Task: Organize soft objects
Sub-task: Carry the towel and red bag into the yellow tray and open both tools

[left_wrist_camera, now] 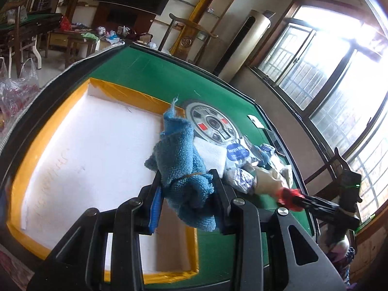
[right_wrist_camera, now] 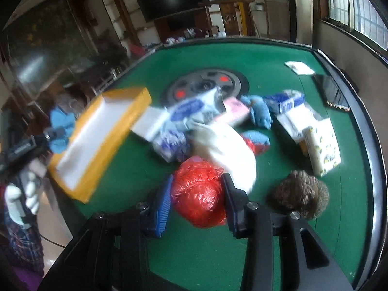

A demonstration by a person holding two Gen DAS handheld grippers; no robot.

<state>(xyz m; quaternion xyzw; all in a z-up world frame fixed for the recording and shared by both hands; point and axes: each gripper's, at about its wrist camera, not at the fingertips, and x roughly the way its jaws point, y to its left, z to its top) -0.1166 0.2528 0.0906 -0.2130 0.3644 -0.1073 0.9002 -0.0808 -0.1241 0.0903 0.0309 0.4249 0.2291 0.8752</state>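
both grippers are gripping soft items over the green table
left gripper is clamping a blue towel; right gripper is squeezing a red plastic bag.

Green table: yellow-rimmed tray, soft-goods pile, phone.

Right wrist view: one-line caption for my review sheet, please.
Right gripper closed on a crumpled red plastic bag on the green table, beside a pile of soft packets.
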